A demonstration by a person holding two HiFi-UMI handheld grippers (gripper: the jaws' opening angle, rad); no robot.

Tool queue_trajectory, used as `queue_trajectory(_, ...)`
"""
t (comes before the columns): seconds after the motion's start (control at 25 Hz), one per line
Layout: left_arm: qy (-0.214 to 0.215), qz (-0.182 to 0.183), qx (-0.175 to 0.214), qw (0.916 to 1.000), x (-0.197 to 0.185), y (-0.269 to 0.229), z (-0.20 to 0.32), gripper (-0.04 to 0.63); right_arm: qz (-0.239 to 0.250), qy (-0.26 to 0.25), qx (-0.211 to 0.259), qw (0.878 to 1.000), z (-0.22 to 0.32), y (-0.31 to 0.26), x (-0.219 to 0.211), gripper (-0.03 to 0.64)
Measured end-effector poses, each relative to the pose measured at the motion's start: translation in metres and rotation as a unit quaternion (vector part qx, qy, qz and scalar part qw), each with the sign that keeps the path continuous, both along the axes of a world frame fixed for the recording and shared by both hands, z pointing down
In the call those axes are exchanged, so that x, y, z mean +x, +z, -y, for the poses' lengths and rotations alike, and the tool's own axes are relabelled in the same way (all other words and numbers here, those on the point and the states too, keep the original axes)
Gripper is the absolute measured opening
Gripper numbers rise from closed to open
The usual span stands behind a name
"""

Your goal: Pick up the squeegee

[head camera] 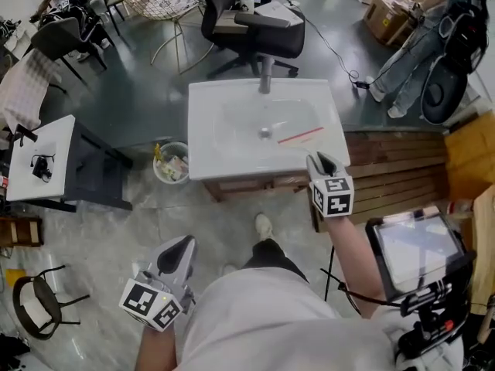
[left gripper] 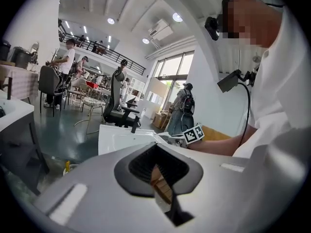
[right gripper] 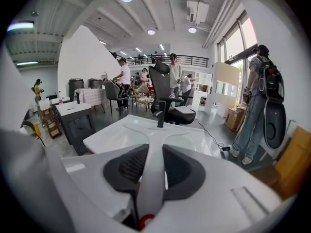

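Observation:
The squeegee (right gripper: 151,144) is a white T-shaped tool with a red end, and its handle runs between the pads of my right gripper (right gripper: 150,165), which is shut on it. In the head view that gripper (head camera: 322,161) hangs over the front right corner of the white sink (head camera: 220,157). A thin red strip (head camera: 300,136) shows just beyond its tip, over the basin. My left gripper (head camera: 179,249) is low at the left, away from the sink. In its own view the left gripper (left gripper: 158,173) has its jaws a little apart with nothing between them.
A black faucet (head camera: 265,79) stands at the sink's far edge. A small bin (head camera: 171,163) sits left of the sink, wooden pallets (head camera: 402,165) lie to its right. An office chair (head camera: 255,22) is behind, a white desk (head camera: 42,161) at left, a tablet on a stand (head camera: 414,250) at right.

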State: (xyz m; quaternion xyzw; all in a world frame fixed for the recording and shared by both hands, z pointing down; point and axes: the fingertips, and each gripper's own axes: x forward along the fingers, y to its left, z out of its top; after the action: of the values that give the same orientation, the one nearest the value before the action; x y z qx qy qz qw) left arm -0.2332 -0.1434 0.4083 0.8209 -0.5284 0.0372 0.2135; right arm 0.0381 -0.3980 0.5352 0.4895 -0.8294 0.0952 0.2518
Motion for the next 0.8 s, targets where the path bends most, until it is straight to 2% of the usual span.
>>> queue_trajectory(0.44, 0.004, -0.011, 0.009, 0.9999, -0.002, 0.003, -0.064, 0.005, 0.032, -0.051, 0.017, 0.998, -0.105, -0.052, -0.039, 0.097)
queue_trajectory(0.8, 0.009, -0.02, 0.007, 0.9997, 0.006, 0.011, -0.098, 0.005, 0.039, -0.09, 0.02, 0.995, -0.17, -0.069, -0.058, 0.097)
